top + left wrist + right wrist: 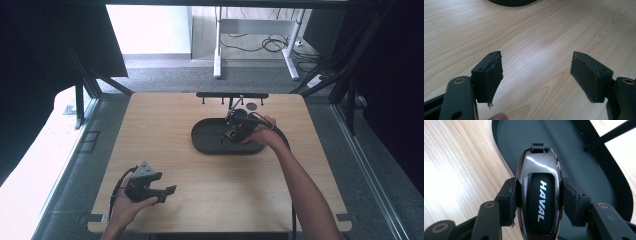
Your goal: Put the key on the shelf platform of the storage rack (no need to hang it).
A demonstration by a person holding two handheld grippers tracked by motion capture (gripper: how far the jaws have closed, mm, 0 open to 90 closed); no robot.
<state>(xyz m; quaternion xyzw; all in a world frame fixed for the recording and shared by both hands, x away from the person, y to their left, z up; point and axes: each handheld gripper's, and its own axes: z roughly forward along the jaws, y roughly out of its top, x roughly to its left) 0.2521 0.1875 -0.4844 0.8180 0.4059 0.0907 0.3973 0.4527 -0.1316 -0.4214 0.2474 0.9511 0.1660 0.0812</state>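
right gripper [539,195]: over the tray [205,145], jaws either side of the key fob [539,195]
key fob: between its pads, tray right under it
rack [232,95]: just behind that gripper, at the table [165,130] far edge
left gripper [167,192]: well apart, near front-left corner, bare table under it

Lab: framed test table [215,200], cables [272,44]
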